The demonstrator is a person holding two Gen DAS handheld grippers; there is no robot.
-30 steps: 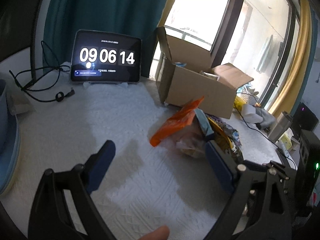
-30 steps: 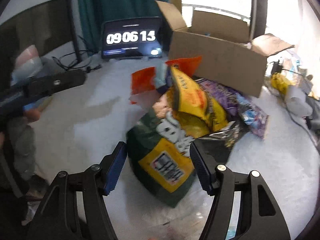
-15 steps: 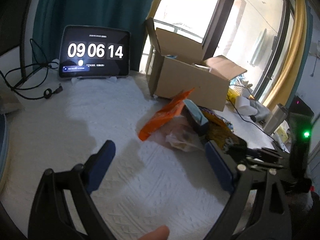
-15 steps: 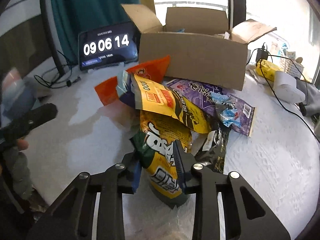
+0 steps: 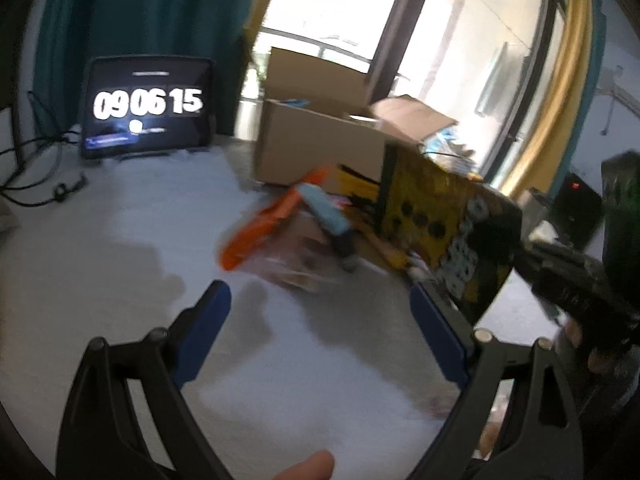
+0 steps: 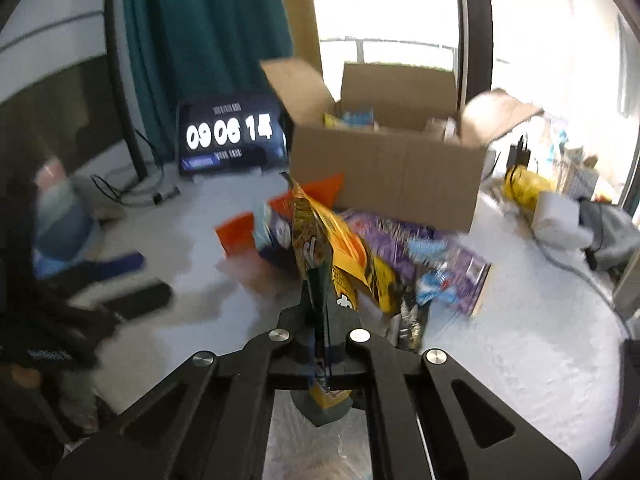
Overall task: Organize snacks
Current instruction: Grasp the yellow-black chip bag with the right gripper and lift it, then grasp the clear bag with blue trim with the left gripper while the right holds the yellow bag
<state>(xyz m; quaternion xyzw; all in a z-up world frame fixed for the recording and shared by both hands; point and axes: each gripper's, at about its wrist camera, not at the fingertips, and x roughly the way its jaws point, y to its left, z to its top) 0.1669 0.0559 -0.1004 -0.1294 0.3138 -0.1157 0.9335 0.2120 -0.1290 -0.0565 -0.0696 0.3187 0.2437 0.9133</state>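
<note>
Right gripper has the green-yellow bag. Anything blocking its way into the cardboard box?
Nothing visible blocks it. The right gripper holds the green-yellow bag above the snack pile; beyond it the cardboard box is open-topped, flaps splayed outward.

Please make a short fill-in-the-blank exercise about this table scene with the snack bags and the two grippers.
1. The right gripper has its jaws ____ on the green and yellow snack bag.
2. The left gripper has its jaws ____.
3. The cardboard box has its flaps ____.

Missing words: shut; open; open
</note>
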